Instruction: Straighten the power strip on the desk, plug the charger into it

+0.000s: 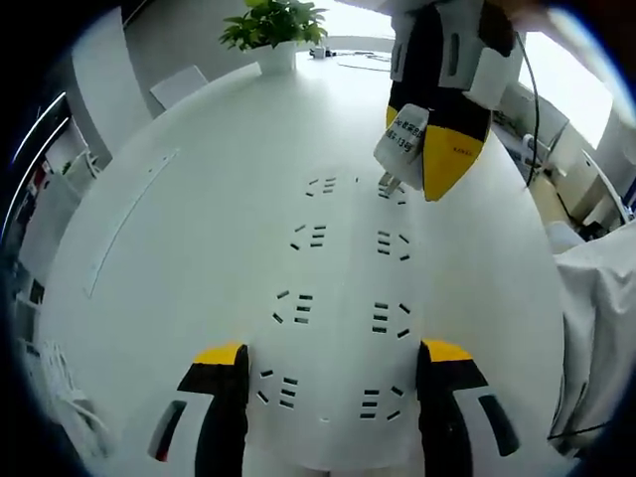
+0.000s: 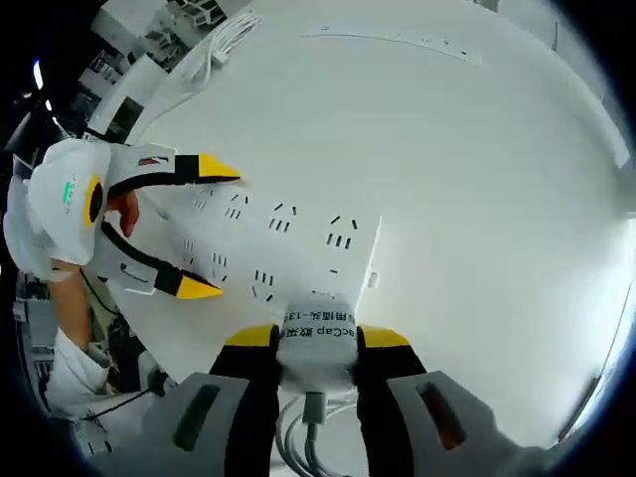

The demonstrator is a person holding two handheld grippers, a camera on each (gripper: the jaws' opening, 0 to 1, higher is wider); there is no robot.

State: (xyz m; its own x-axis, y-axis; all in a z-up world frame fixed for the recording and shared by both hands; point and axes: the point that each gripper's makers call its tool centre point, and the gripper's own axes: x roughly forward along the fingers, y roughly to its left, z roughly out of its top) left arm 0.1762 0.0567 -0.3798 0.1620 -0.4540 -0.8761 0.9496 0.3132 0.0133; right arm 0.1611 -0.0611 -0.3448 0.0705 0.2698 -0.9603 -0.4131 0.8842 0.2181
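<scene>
A white power strip (image 1: pixel 343 278) with several socket rows lies flat on the white desk (image 1: pixel 199 248). My left gripper (image 1: pixel 333 353) straddles its near end, a yellow-tipped jaw against each long side. My right gripper (image 1: pixel 419 159) comes in from the upper right, shut on a white labelled charger (image 1: pixel 405 137). Its prongs sit right at the strip's far socket row. In the right gripper view the charger (image 2: pixel 316 343) is pinched between my right gripper (image 2: pixel 318 336), its cable trailing below. The power strip (image 2: pixel 283 238) lies just ahead, and the left gripper (image 2: pixel 207 229) clamps its far end.
A potted plant (image 1: pixel 273 25) stands at the desk's far edge, with chairs (image 1: pixel 179 84) beyond it. A long white cable slot (image 2: pixel 397 40) runs across the desk. A person's hand (image 2: pixel 124 209) holds the left gripper, and a white sleeve (image 1: pixel 596 298) hangs at the right.
</scene>
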